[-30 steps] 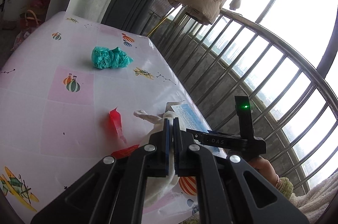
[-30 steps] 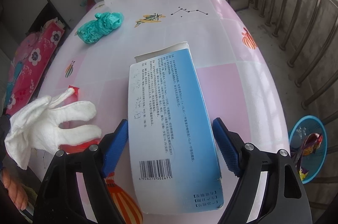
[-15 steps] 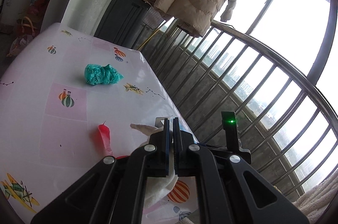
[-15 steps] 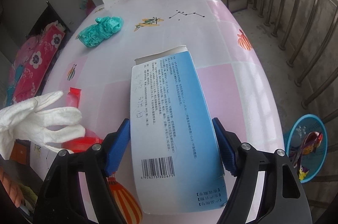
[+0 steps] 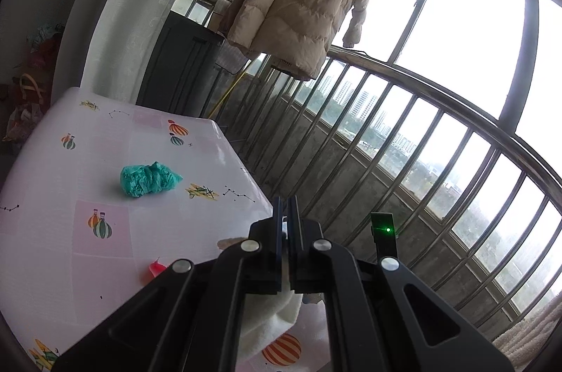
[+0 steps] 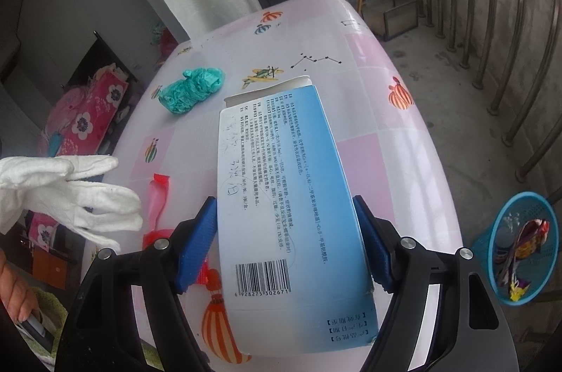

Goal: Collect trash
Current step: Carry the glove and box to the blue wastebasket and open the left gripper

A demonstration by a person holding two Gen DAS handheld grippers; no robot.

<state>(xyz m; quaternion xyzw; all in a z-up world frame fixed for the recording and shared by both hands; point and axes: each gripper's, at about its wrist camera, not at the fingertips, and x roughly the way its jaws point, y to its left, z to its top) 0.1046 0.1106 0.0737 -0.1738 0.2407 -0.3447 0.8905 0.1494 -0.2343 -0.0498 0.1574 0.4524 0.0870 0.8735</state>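
R gripper point(image 6: 284, 242) is clamped across the blue-white box point(image 6: 288, 196), lifted over the table point(image 6: 404, 140); L gripper point(image 5: 288, 252) is pinched tight on the white glove point(image 6: 70, 193), which hangs loose. Further out, red wrapper point(image 6: 156, 200) and teal bag point(image 6: 191, 87) lie on the table, w/ blue basket point(image 6: 491, 238) on the floor beyond its edge. Risk: box is wide and slick, so a tilt could slip it out short of the basket; the dangling glove may snag.

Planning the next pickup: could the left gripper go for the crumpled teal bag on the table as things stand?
Probably not yet. The left gripper is shut on a white glove, so its jaws are occupied. The way itself looks free: the teal bag lies alone on the table, with nothing between them.
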